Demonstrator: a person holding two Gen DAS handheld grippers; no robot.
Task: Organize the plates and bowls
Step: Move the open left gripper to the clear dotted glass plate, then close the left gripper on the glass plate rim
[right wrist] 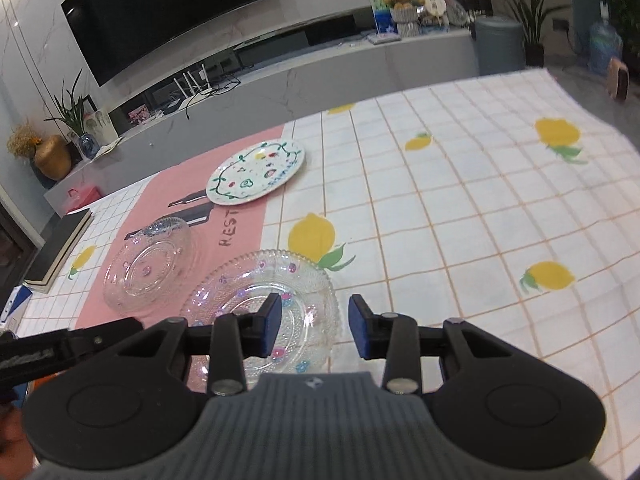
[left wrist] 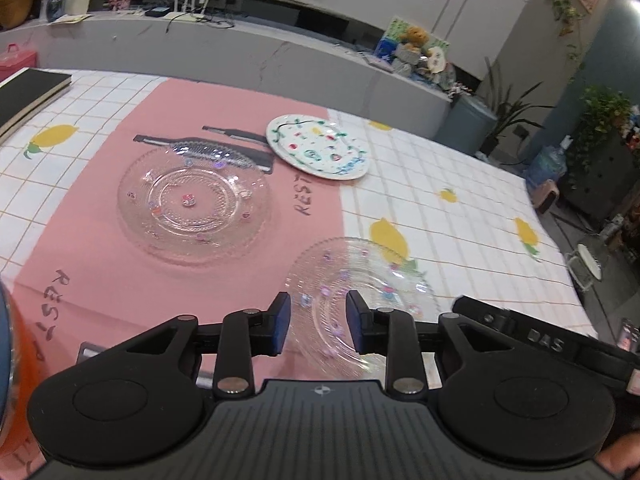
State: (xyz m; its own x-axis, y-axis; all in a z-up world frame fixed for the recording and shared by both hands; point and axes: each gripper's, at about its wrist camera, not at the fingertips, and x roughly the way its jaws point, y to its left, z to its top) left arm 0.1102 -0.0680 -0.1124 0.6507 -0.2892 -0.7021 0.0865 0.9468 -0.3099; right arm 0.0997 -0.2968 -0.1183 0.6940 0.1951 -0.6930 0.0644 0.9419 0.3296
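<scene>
Two clear glass plates and one painted white plate lie on the table. The nearer glass plate (left wrist: 360, 292) (right wrist: 256, 300) straddles the edge of the pink mat (left wrist: 96, 248). The farther glass plate (left wrist: 194, 206) (right wrist: 150, 270) sits on the mat. The white painted plate (left wrist: 318, 146) (right wrist: 256, 172) lies at the mat's far corner. My left gripper (left wrist: 318, 328) is open and empty, hovering over the near rim of the nearer glass plate. My right gripper (right wrist: 314, 332) is open and empty, above that plate's right side.
A white lemon-print grid tablecloth (right wrist: 460, 208) covers the table. A black book (left wrist: 28, 92) lies at the far left edge. An orange-and-blue object (left wrist: 8, 360) sits at the near left. The right gripper's body (left wrist: 540, 340) shows beside my left one.
</scene>
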